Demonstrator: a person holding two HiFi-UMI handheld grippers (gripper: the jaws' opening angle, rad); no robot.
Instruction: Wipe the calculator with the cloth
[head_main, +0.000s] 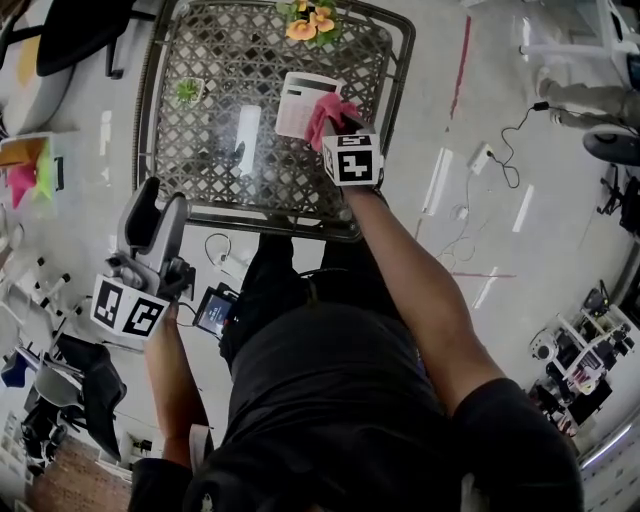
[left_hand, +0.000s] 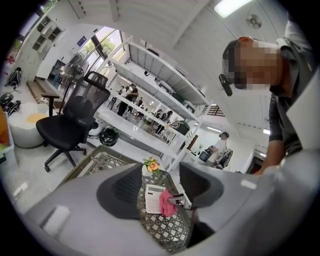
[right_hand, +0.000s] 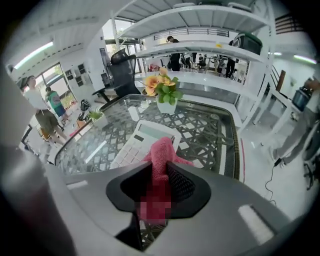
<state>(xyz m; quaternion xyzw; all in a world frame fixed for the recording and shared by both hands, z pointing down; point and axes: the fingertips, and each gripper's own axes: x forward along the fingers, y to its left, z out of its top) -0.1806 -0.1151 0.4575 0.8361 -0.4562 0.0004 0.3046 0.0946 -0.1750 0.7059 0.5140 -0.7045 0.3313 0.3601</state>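
Right tongs (right_hand: 161, 170) gripping cloth (right_hand: 162, 150) over calculator (right_hand: 142, 142) near table rim (head_main: 399, 90), left tongs (head_main: 160, 197) wide, off-table

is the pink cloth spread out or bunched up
Bunched up: the pink cloth is pinched in a wad between the right gripper's jaws, over the calculator.

Your cloth (right_hand: 161, 155) is deep pink, and the calculator (right_hand: 142, 142) is white with pale keys. The table (head_main: 200, 150) shows a grey-brown diamond lattice beneath glass. Your right gripper (right_hand: 159, 187) and left gripper (head_main: 160, 205) are light grey with black pads, and each cube bears black-and-white square markers. The flowers (right_hand: 161, 82) are orange and yellow with green leaves. Their pot (right_hand: 166, 106) is white.
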